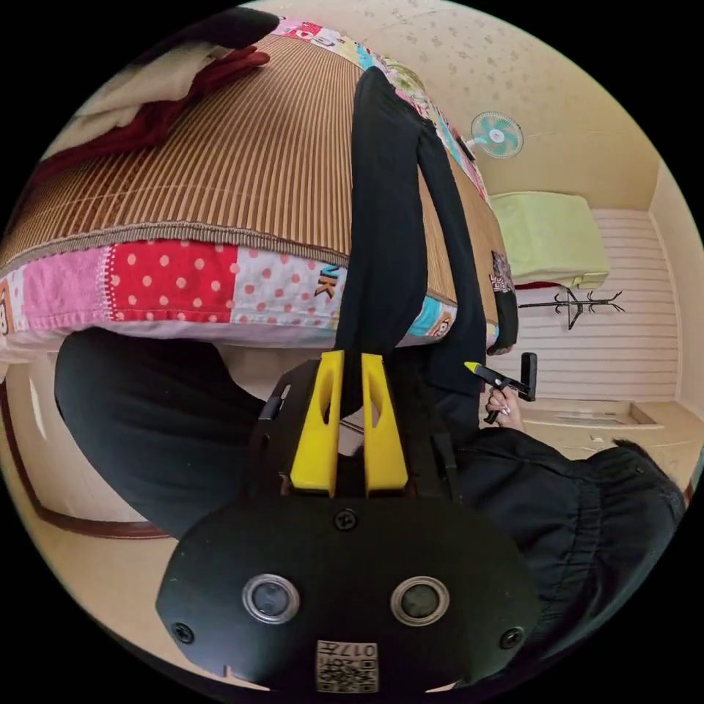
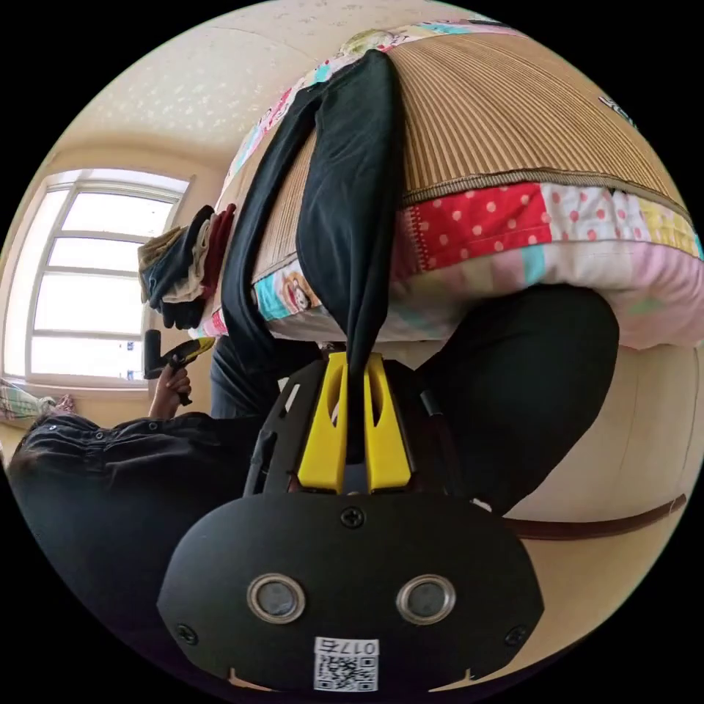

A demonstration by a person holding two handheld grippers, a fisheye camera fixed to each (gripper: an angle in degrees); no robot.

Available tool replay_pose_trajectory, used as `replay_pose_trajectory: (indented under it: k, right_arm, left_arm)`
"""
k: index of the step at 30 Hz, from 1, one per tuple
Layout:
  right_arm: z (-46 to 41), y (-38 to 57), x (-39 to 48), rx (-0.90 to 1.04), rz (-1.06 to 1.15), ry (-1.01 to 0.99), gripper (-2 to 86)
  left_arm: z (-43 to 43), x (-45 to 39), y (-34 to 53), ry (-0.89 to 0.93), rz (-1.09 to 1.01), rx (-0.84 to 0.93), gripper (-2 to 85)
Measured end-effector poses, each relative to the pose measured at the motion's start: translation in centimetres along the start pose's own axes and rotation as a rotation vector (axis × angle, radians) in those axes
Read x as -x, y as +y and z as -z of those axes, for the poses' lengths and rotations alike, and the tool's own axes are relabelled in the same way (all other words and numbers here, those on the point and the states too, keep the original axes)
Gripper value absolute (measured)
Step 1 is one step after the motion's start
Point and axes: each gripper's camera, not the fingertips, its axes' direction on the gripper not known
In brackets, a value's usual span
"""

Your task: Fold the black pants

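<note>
Left gripper view: left gripper (image 1: 349, 381) closed tight, yellow fingers (image 1: 317, 425) pinching black cloth of the black pants (image 1: 385, 220) just below the bed's near edge. Pants stretched long over the striped mat (image 1: 242, 169) on the bed (image 1: 176, 282), one leg running toward the far edge, the other trailing off the side edge. Right gripper (image 1: 477, 367) seen beyond, held in a hand (image 1: 506, 407); grip there too small to tell.

Right gripper view: right gripper (image 2: 357, 385) likewise closed, fingers (image 2: 387, 433) clamped on a hanging end of the same pants (image 2: 352, 183). Pile of other clothes (image 2: 180, 271) near the far corner.

Judged early in the task: pants drawn out lengthwise, no fold visible yet, legs not yet brought together, all folding left.
</note>
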Motion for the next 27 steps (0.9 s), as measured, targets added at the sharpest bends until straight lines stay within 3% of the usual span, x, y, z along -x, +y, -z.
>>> replay_pose_trajectory:
  k: [5, 10, 14, 17, 18, 22, 27]
  right_arm:
    - [8.5, -2.2, 7.4, -0.111, 0.269, -0.054, 2.4]
    - [3.9, -5.3, 14.5, 0.014, 0.432, -0.145, 2.5]
    - [-0.3, -7.3, 15.7, 0.070, 0.375, -0.290, 3.1]
    - [-0.7, -7.8, 14.7, 0.139, 0.358, -0.282, 4.0]
    - [-0.5, -7.8, 14.2, 0.163, 0.366, -0.277, 4.2]
    - [1.7, -10.5, 5.9, 0.357, 0.191, -0.300, 6.8]
    - [8.8, -22.3, -1.5, 0.074, -0.032, -0.259, 10.8]
  left_arm:
    - [5.2, -7.6, -1.9, 0.015, -0.190, -0.052, 15.4]
    - [4.2, -17.6, -7.1, 0.088, -0.412, -0.045, 20.1]
    - [-3.6, -22.3, -11.8, 0.096, -0.534, 0.242, 18.5]
    - [-8.3, -21.7, -12.0, 0.061, -0.517, 0.436, 10.9]
    - [-8.2, -21.1, -11.5, 0.038, -0.522, 0.410, 5.1]
    - [-6.3, -18.2, -10.5, 0.135, -0.437, 0.320, 4.1]
    - [-4.6, -14.9, -9.4, 0.217, -0.347, 0.248, 4.0]
